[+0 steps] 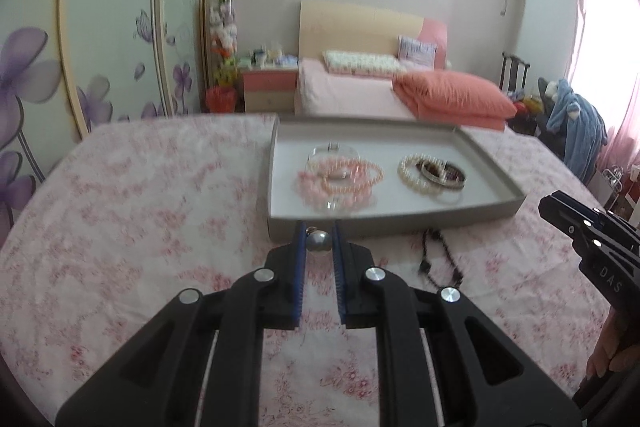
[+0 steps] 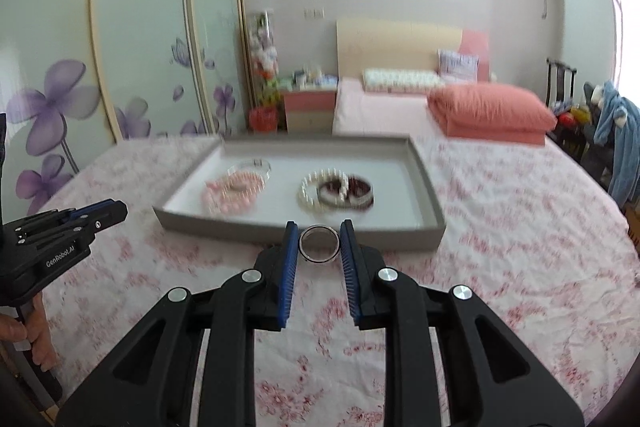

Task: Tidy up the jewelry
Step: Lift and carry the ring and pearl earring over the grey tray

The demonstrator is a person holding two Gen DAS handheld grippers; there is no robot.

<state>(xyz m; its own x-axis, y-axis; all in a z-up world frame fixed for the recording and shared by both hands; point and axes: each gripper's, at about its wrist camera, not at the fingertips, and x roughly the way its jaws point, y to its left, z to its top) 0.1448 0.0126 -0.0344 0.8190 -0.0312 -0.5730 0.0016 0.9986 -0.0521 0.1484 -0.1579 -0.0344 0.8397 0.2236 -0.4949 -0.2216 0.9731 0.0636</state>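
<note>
My left gripper (image 1: 317,241) is shut on a silver bead pendant (image 1: 319,242), held above the floral bedspread just short of the grey tray (image 1: 496,163). My right gripper (image 2: 319,243) is shut on a silver ring (image 2: 319,243), also in front of the grey tray (image 2: 424,183). Inside the tray lie pink bead bracelets (image 1: 340,179) with a clear bangle, and a pearl bracelet (image 1: 414,173) with a dark bangle (image 1: 444,173). A black cord necklace (image 1: 438,261) lies on the bedspread by the tray's near edge. Each gripper shows in the other's view: right gripper (image 1: 548,207), left gripper (image 2: 116,213).
The pink floral bedspread (image 1: 140,211) covers the surface all around the tray. Beyond are a second bed with an orange quilt (image 1: 452,95), a bedside cabinet (image 1: 266,89), a flowered wardrobe (image 1: 100,39) at left and a chair with blue clothes (image 1: 576,123) at right.
</note>
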